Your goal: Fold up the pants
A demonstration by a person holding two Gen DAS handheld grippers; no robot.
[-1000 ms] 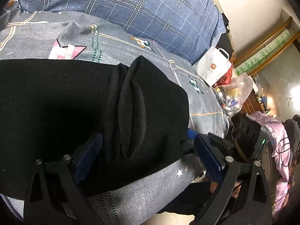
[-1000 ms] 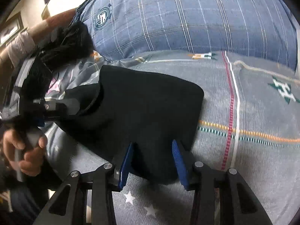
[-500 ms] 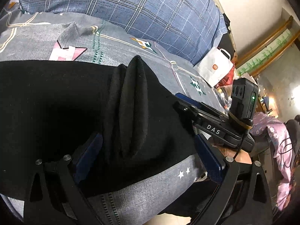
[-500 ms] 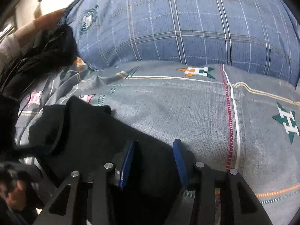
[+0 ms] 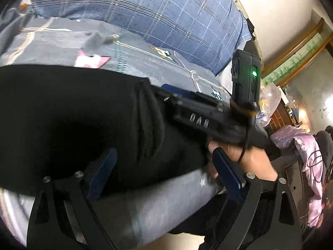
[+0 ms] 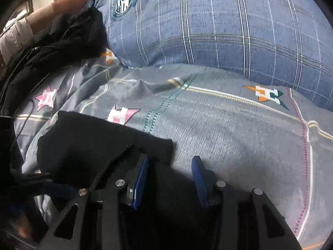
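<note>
Pants (image 5: 68, 120), black, folded into a thick bundle on bed (image 5: 145, 62) with grey star-print cover; ridged fold running from centre toward 6 o'clock in left wrist view. Left hand-held gripper (image 5: 164, 170) low over near edge of bundle, blue pads wide apart and closing, bundle's edge between them, pads not pressing cloth. Right hand-held gripper (image 5: 174, 95) entering from 3 o'clock in that view, tips at far edge of bundle, black body marked with pale letters, small box with green light on top, person's hand (image 5: 245, 158) around grip.

Same bundle (image 6: 93, 143) at 8 o'clock in right wrist view. Right hand-held gripper (image 6: 169, 177) at narrow-to-middle gap; left pad tucked under bundle's corner, right pad over bare cover; grip on cloth impossible to tell. Blue plaid quilt (image 6: 218, 25) heaped at 12 o'clock. Dark jacket (image 6: 62, 41) at 10 o'clock beside quilt.
</note>
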